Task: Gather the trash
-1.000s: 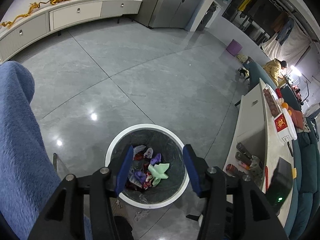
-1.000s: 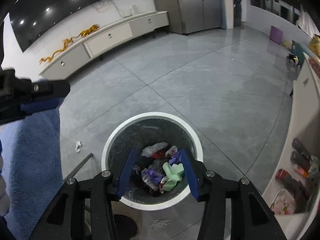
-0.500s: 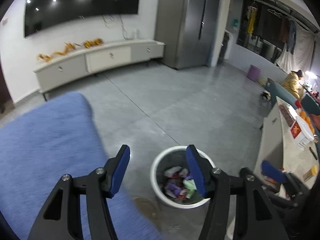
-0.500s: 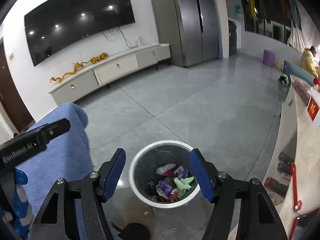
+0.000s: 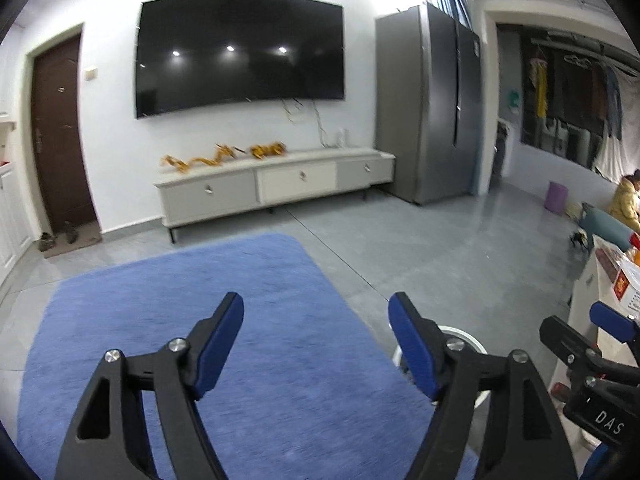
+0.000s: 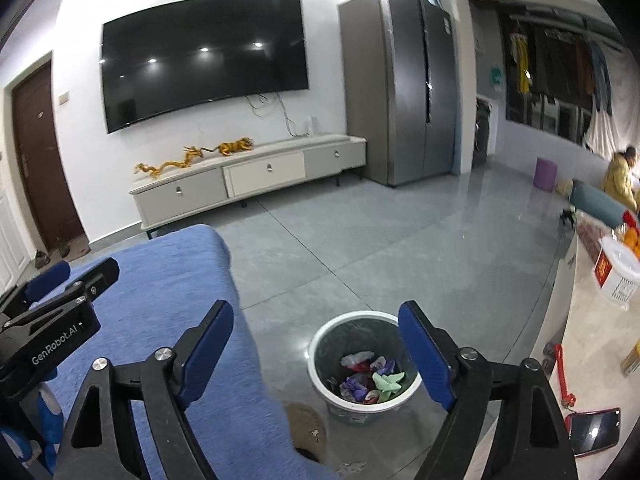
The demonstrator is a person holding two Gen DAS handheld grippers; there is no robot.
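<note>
Bin: the white trash bin [image 6: 362,364] stands on the grey tile floor [image 6: 400,248], just beside the edge of the blue rug [image 6: 168,280]; from the left wrist view only a sliver of its rim [image 5: 466,334] shows behind the claw.

Trash: crumpled wrappers [image 6: 370,376] in purple, red, white and pale green lie in the bottom of the bin, well below the rim.

Left gripper: the left gripper [image 5: 316,340] hangs over the rug with its jaws opening and nothing between them.

Right gripper: the right gripper [image 6: 316,344] is above and in front of the bin, jaws opening too, nothing between the blue pads [image 6: 426,352].

Done so far: several pieces already sit in the bin, and both claws are empty, so I'd judge a drop-off is complete.

Left to do: the rug and the open floor look bare of litter from here. A small pale scrap seems to lie on the floor near the bin's base [image 6: 316,432], too small to be sure. The counter [image 6: 592,320] at the right holds a basket and other items; whether any count as trash I cannot tell.

Stage: late, perhaps finished bar a last look round.
</note>
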